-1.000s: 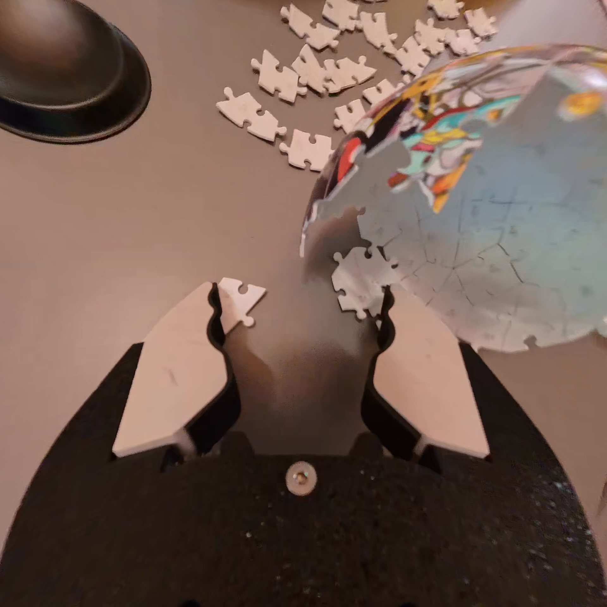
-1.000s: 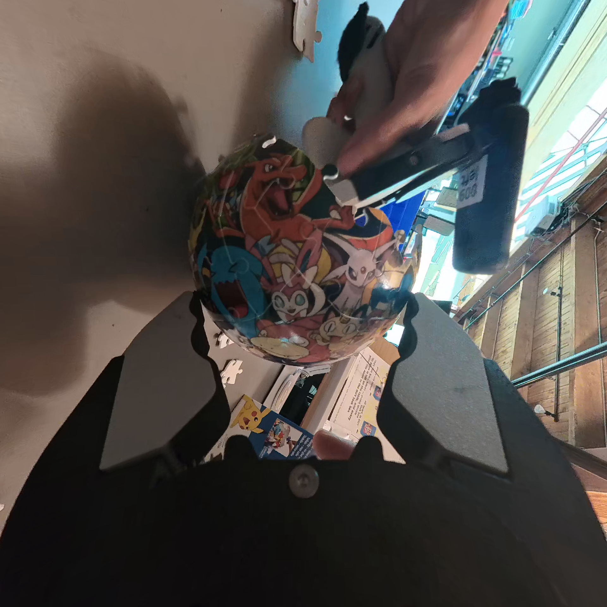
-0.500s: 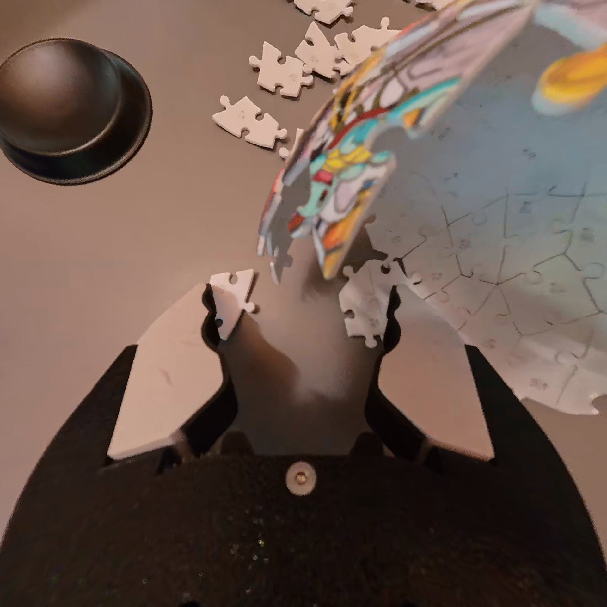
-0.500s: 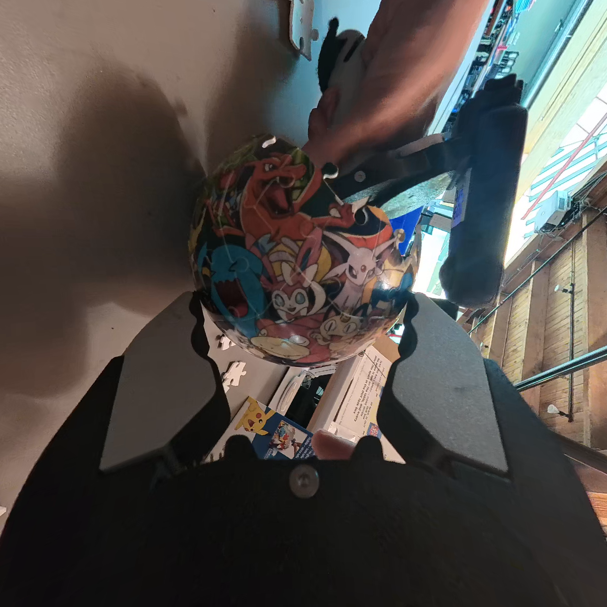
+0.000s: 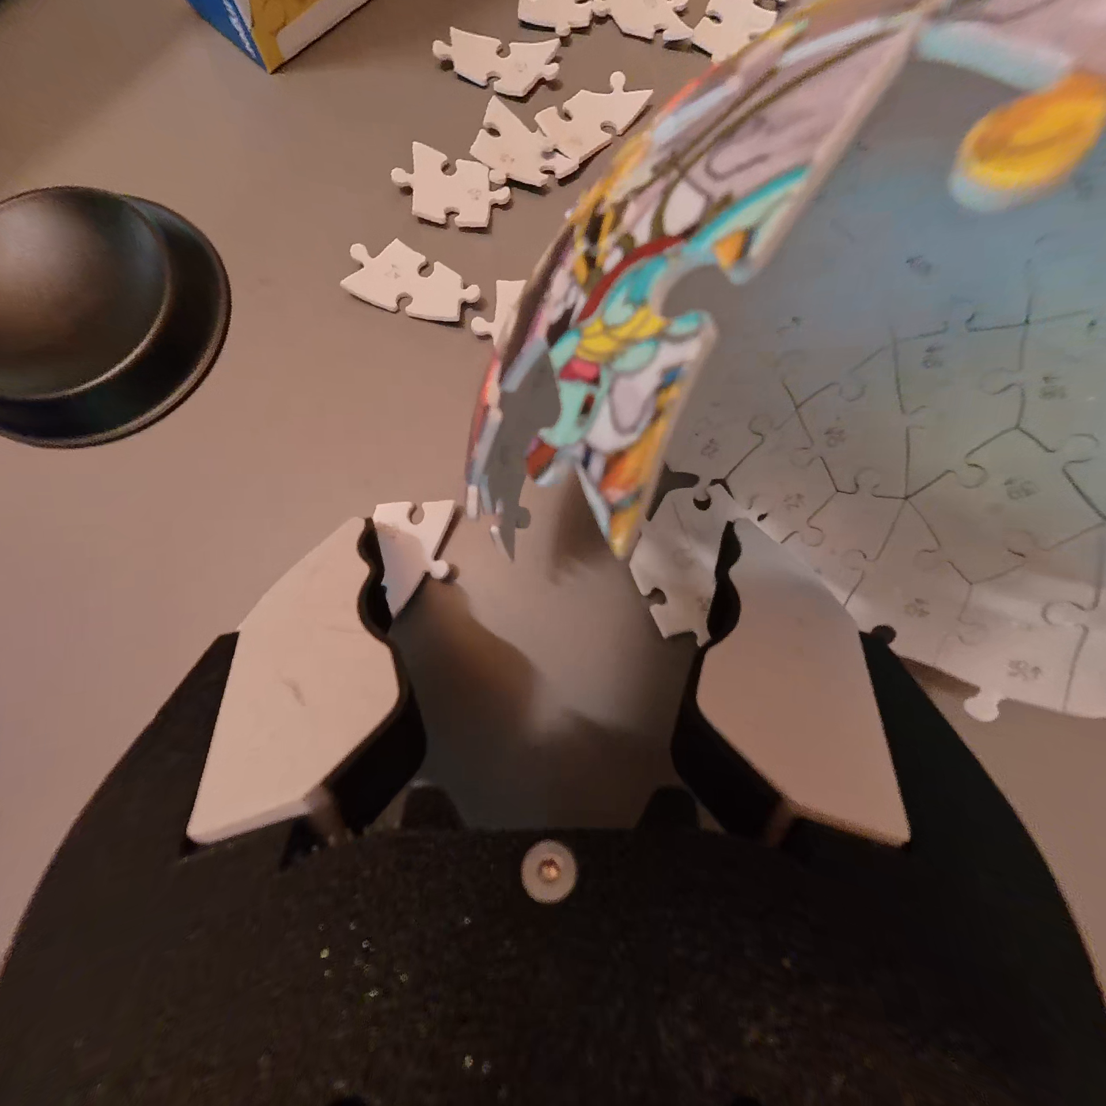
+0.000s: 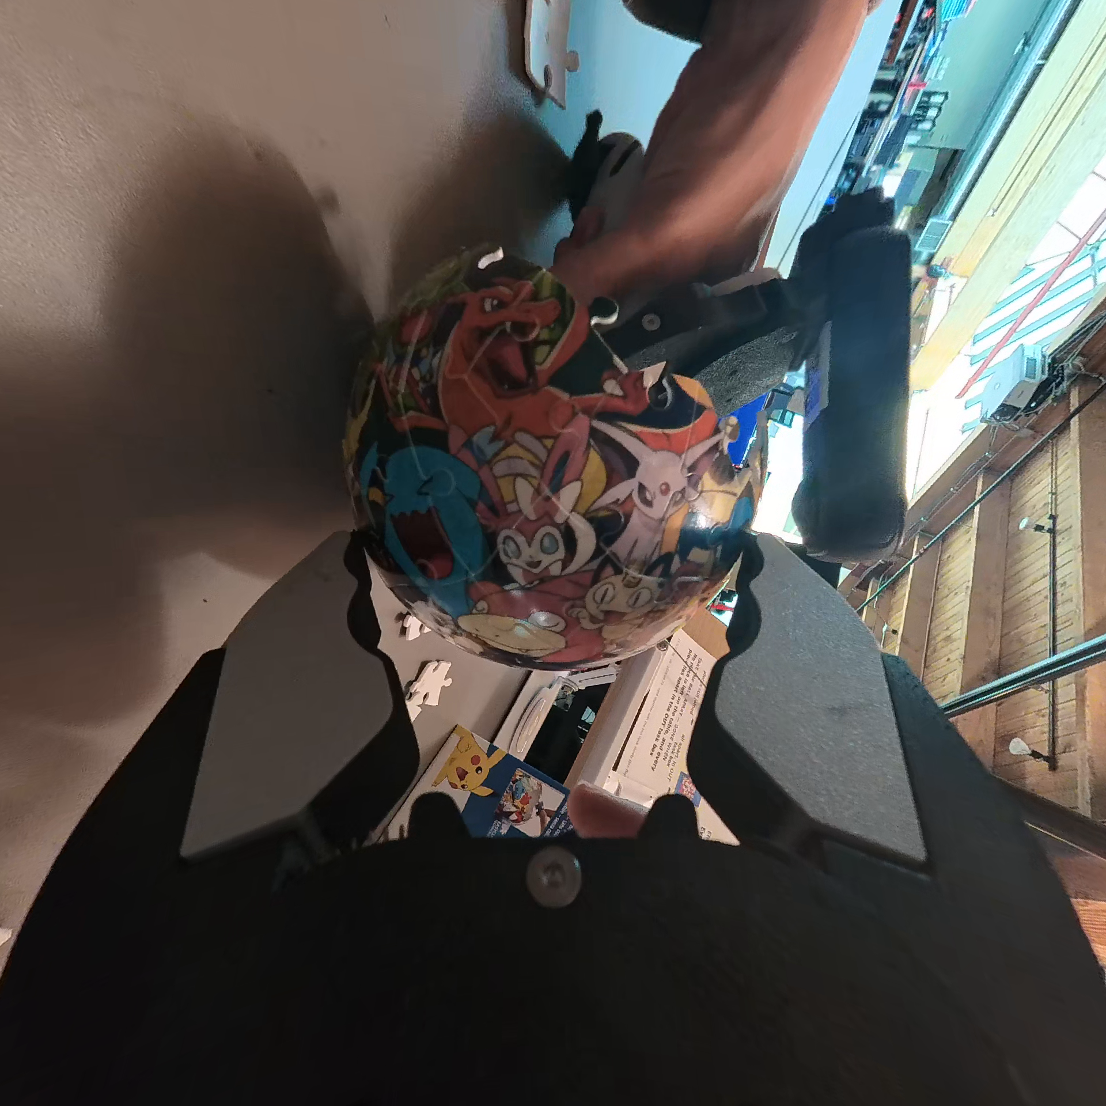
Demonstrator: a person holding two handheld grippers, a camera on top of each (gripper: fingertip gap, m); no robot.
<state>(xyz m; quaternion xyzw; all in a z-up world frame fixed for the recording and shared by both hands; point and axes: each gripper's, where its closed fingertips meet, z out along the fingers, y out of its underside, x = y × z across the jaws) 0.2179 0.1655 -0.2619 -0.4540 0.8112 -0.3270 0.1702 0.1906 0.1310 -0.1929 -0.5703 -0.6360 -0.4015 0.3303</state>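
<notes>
Grey table [image 5: 179, 568], seen from the left wrist view: the view has slid since a second ago, so the puzzle ball [image 6: 550, 473] fills far more of the right side, the black domed stand [image 5: 90, 311] has dropped lower on the left, and a blue and yellow box [image 5: 281, 24] corner now shows at the far edge.

Puzzle ball is a hollow sphere of curved interlocking pieces, cartoon creatures printed outside, pale numbered backs inside. Part of the shell is missing, leaving a jagged open edge. It sits at the right, off the table, clamped between the right gripper [image 6: 550, 556] fingers, jaws spread wide to fit it; same grip as a second ago.

Left gripper [image 5: 544, 568] jaws about half open, both tips at the ball's broken edge. A white piece [image 5: 413, 544] rests against the left fingertip; cannot tell if it is pinched. In the right wrist view this gripper has moved in against the far side of the ball.

Loose white pieces [image 5: 509, 149] are scattered face down on the far table.
</notes>
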